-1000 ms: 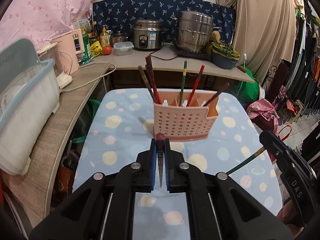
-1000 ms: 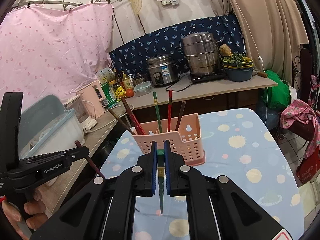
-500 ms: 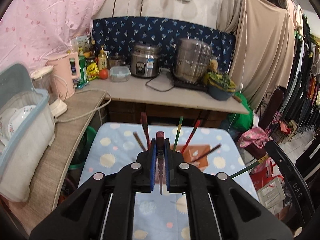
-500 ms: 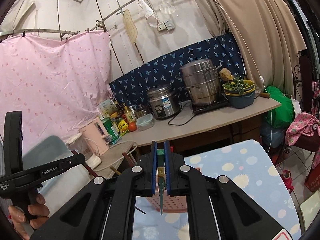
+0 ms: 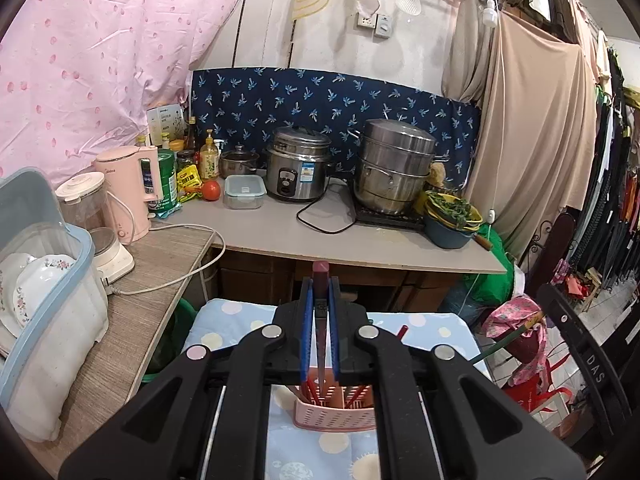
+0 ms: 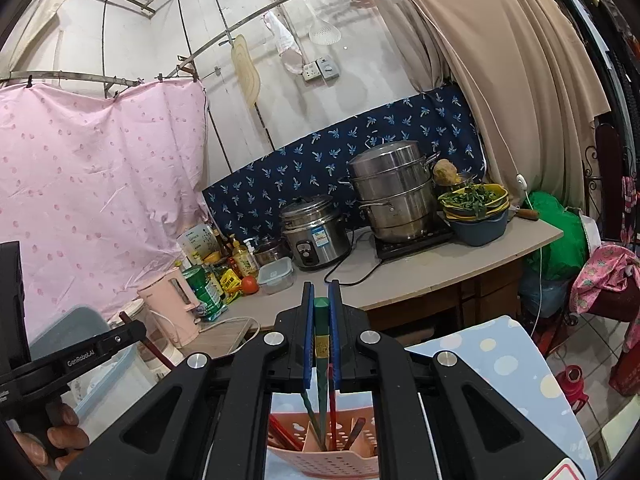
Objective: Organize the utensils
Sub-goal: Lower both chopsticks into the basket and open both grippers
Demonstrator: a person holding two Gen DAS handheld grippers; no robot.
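Chopstick (image 5: pixel 320 344) upright in left claw (image 5: pixel 320 292).

Even soft light, sharp focus, heavy fisheye bending, dark vignetted corners.

Cluttered counter (image 5: pixel 360 240) (pink sheet (image 5: pixel 100 60) behind)

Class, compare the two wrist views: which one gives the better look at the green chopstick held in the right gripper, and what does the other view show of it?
The right wrist view: the green chopstick stands clamped in the right gripper. The left wrist view shows only its slanted shaft, at the right edge.
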